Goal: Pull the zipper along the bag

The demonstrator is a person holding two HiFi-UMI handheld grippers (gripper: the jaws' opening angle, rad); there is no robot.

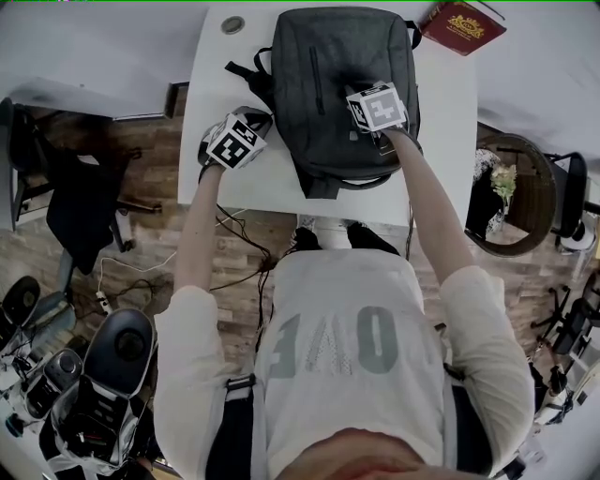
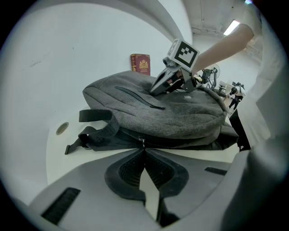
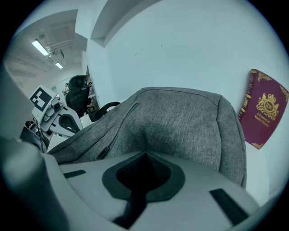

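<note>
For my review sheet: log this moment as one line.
left gripper: shut on metal zipper pull | right gripper: shut on grey fabric backpack

The bag (image 1: 342, 89) lies on the table (image 1: 211, 178), toward its far edge. A book (image 1: 461, 25) lies at the far right corner, just right of the bag; a grommet (image 1: 232, 25) sits far left. Straps (image 2: 90, 131) trail off the bag's left side. The left tongs (image 2: 144, 151) meet at that side's zip pull (image 2: 142, 143), seemingly pinching it. The right tongs (image 3: 144, 153) rest on the bag's top, closed in a fold.
</note>
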